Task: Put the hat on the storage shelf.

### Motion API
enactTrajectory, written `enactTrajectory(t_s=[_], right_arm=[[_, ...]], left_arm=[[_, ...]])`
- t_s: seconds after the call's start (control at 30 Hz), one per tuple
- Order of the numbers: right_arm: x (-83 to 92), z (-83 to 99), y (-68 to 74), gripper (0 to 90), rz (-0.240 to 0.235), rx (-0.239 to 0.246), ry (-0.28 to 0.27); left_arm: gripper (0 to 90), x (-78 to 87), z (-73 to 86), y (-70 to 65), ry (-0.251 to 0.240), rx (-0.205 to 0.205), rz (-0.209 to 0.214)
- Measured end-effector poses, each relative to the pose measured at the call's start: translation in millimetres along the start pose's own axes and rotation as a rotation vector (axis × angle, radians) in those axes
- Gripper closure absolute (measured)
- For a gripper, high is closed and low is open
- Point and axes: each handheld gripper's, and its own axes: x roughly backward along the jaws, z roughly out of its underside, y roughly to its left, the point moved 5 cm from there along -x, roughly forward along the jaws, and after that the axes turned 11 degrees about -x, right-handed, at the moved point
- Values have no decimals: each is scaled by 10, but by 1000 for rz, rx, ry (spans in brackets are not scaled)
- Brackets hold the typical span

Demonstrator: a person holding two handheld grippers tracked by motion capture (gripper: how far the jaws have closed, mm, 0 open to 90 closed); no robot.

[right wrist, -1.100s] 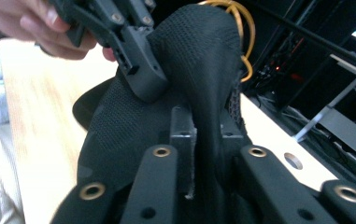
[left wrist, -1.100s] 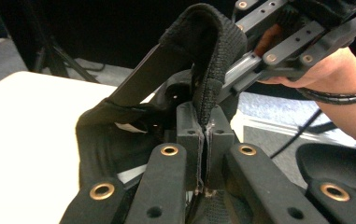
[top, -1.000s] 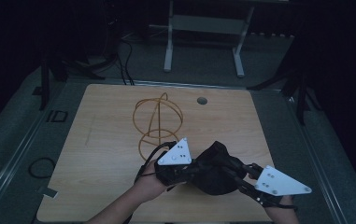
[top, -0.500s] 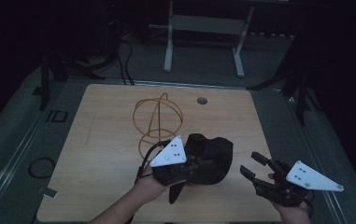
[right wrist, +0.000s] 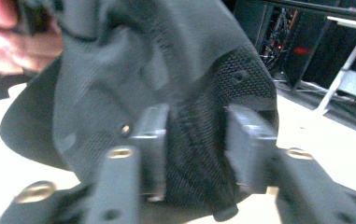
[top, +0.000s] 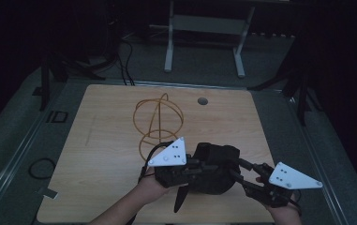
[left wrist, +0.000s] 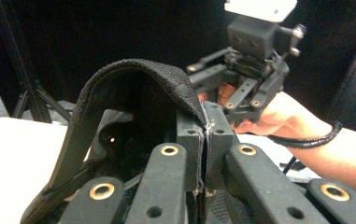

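A black cap (top: 216, 161) with mesh panels hangs above the front of the wooden table (top: 96, 140), held between both grippers. My left gripper (top: 198, 168) is shut on the cap's edge; in the left gripper view its pads (left wrist: 188, 135) pinch the thin rim (left wrist: 133, 74). My right gripper (top: 236, 168) comes in from the right and also appears in the left gripper view (left wrist: 203, 77) beyond the cap. Its jaws have just been closing, with a bulge of mesh (right wrist: 194, 140) between them. Both pads of the right gripper (right wrist: 196, 149) touch the fabric.
An orange wire globe frame (top: 159, 117) stands mid-table behind the cap. A round grommet hole (top: 203, 101) lies near the far edge. A white-legged stand (top: 204, 28) is on the floor beyond, and a cable loop (top: 40, 168) on the floor at left.
The right gripper left the cap, drew off to the right with jaws wide, then came back and closed on the cap's right side. The left gripper kept its hold and place.
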Motion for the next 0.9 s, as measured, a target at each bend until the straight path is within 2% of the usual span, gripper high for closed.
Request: enactTrajectory(t_s=[0.03,0.13,0.27,0.37,0.4,0.53,0.6,0.63,0.67,0.7,0.83,0.9], right_arm=[[-6,3,10,722,4,12,7],[-21,4,33,853,8,31,10],[-17,-14,44,884,41,41,-16],[14,-44,41,887,61,42,-39],[27,-59,38,887,61,47,-46],[58,-118,44,888,76,68,-68],[63,-148,37,888,83,76,-74],[68,-164,32,888,86,83,-80],[73,-178,30,888,85,82,-81],[80,-196,15,888,99,89,-86],[110,-246,-45,888,113,86,-96],[126,-273,-77,888,121,84,-103]], left_arm=[[886,3,2,-2,-2,-1,4],[886,4,5,0,-4,3,-2],[884,9,4,13,-2,15,-9],[881,24,11,40,0,28,-26],[880,31,12,48,2,22,-46],[868,47,0,65,1,32,-65],[794,61,1,72,16,16,-94],[791,72,6,78,20,20,-96],[743,85,14,79,27,17,-109],[636,97,21,83,33,15,-122],[524,182,70,101,55,22,-128],[464,232,99,115,58,21,-162]])
